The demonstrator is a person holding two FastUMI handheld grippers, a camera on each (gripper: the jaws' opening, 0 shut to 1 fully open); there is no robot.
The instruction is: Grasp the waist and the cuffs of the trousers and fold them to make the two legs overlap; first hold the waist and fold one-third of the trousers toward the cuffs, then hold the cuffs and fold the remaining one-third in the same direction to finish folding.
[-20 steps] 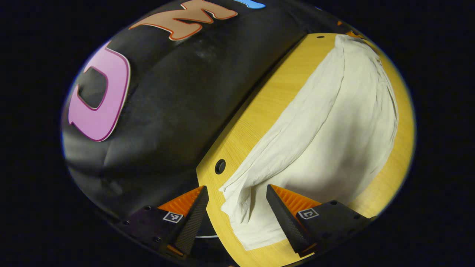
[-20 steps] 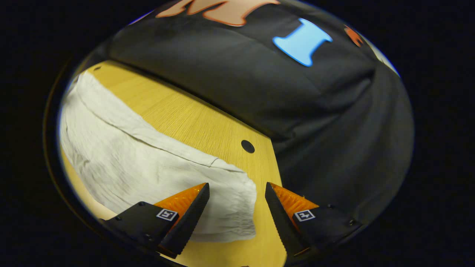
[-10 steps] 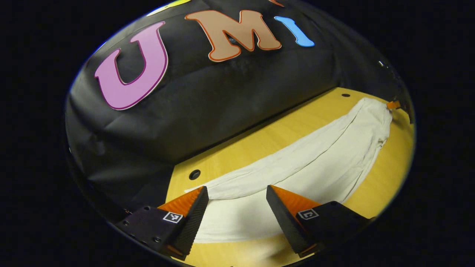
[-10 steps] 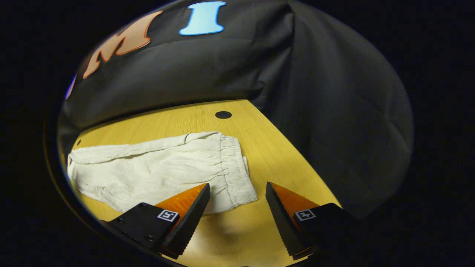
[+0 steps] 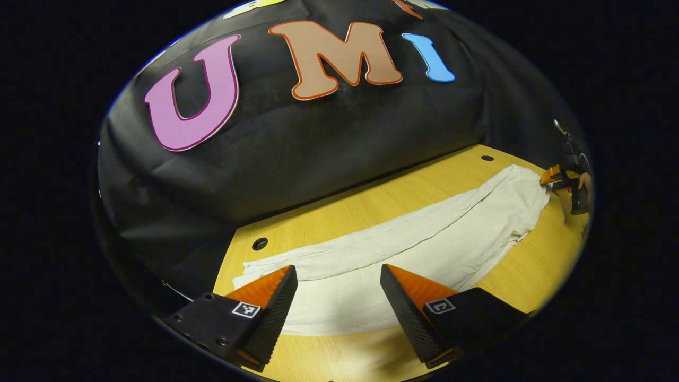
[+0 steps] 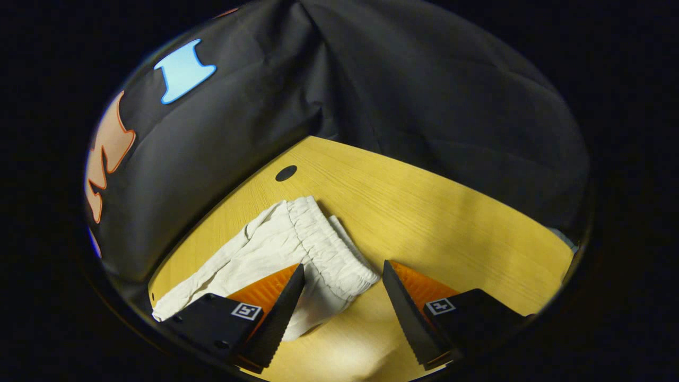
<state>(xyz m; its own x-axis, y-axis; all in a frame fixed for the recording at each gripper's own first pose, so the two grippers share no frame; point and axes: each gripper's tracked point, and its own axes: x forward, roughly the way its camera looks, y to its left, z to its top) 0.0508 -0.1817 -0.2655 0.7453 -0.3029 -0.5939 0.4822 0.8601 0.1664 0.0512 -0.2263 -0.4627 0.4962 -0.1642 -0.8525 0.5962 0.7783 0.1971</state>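
Cream trousers (image 5: 424, 244) lie stretched flat along a yellow wooden table (image 5: 371, 204), the two legs overlapped. In the left gripper view my left gripper (image 5: 339, 307) stands open over the cuff end (image 5: 318, 297), above the cloth with nothing between its fingers. At the far right of that view the other gripper (image 5: 554, 178) sits by the waist end. In the right gripper view my right gripper (image 6: 344, 310) is open, its fingers either side of the gathered elastic waistband (image 6: 329, 249), with the near corner of the waist lying between them.
Black booth cloth hangs close behind the table (image 6: 451, 212) on the far and side edges. Small round holes (image 5: 260, 244) (image 6: 286, 173) mark the table's corners. Bare wood lies to the right of the waistband and in front of the trousers.
Both cameras have swung and levelled out over the last second. The left gripper now sits back from the cuffs, and the right gripper has turned to face the waistband. Both stayed open.
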